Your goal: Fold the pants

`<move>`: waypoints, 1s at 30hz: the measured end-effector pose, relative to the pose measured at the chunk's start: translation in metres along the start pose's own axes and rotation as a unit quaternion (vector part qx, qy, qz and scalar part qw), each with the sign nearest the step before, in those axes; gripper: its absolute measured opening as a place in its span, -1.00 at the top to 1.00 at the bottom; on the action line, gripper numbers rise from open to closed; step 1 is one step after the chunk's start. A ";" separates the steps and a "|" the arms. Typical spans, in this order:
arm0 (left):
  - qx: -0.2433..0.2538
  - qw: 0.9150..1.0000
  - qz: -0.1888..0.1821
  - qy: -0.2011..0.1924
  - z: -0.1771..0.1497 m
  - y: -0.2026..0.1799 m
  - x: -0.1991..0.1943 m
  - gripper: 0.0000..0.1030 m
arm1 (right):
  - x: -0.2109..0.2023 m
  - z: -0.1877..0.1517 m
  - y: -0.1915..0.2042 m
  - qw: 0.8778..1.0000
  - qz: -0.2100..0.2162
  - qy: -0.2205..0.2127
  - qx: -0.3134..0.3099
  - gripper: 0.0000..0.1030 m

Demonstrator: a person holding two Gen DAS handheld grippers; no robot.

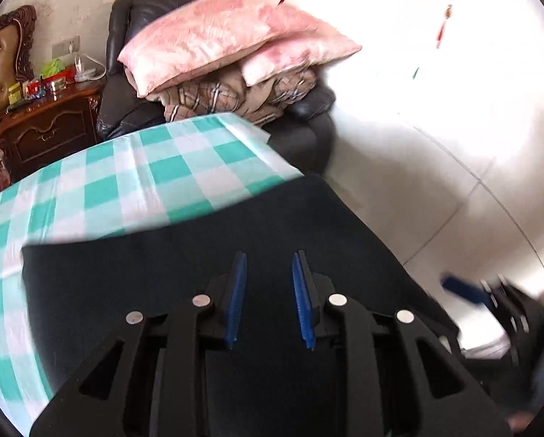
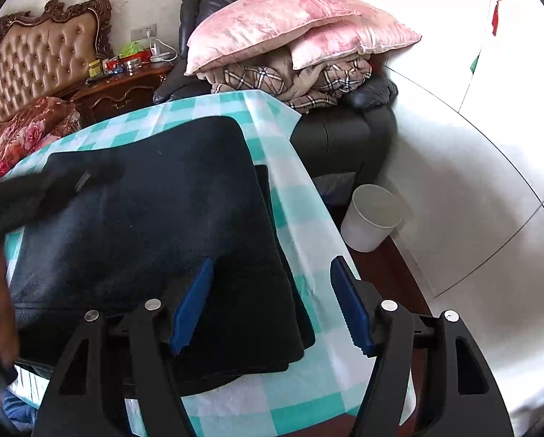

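The dark navy pants (image 2: 155, 218) lie folded in a thick stack on a table with a green-and-white checked cloth (image 2: 308, 218). In the left wrist view the pants (image 1: 206, 255) fill the lower middle. My left gripper (image 1: 269, 260) hovers over them with its blue-padded jaws a little apart and nothing between them. It shows as a dark blur at the left of the right wrist view (image 2: 53, 185). My right gripper (image 2: 273, 264) is wide open over the stack's right edge, one finger over the pants, the other over the cloth. It shows blurred in the left wrist view (image 1: 465, 289).
A dark armchair (image 2: 344, 134) behind the table carries pink pillows (image 2: 290, 22) and plaid bedding. A white bucket (image 2: 372, 218) stands on the floor right of the table. A wooden nightstand (image 2: 122, 91) with small items and a tufted headboard (image 2: 42, 58) are at the back left.
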State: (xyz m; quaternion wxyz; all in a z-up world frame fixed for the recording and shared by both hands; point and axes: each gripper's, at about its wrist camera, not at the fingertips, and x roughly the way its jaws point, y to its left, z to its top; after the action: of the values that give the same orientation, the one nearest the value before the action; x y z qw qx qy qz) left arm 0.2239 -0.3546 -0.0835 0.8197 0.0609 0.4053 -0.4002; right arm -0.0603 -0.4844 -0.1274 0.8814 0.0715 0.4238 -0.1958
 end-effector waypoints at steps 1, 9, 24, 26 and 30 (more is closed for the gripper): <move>0.000 1.000 0.004 0.007 0.016 0.000 0.012 0.49 | 0.002 0.000 0.000 1.000 -0.002 0.004 0.000 -0.24; 0.023 0.996 0.015 0.080 0.036 -0.001 0.082 0.46 | 0.010 -0.004 0.000 1.000 -0.003 0.007 0.007 -0.25; 0.023 0.999 0.006 0.027 -0.024 0.006 -0.049 -0.23 | 0.012 -0.007 0.000 1.000 -0.009 0.010 0.015 -0.34; 0.021 1.000 0.016 0.014 -0.053 0.010 -0.084 -0.33 | 0.011 -0.007 0.001 1.000 -0.015 0.008 0.017 -0.39; 0.002 0.999 0.042 -0.006 -0.109 0.018 -0.139 -0.80 | 0.005 -0.008 -0.001 0.999 -0.020 0.006 0.026 -0.46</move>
State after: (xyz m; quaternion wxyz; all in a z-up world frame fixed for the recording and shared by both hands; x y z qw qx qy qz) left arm 0.1209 -0.2122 -0.0605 0.8378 0.0773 0.3967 -0.3670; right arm -0.0633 -0.4843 -0.1362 0.8726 0.0873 0.4253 -0.2237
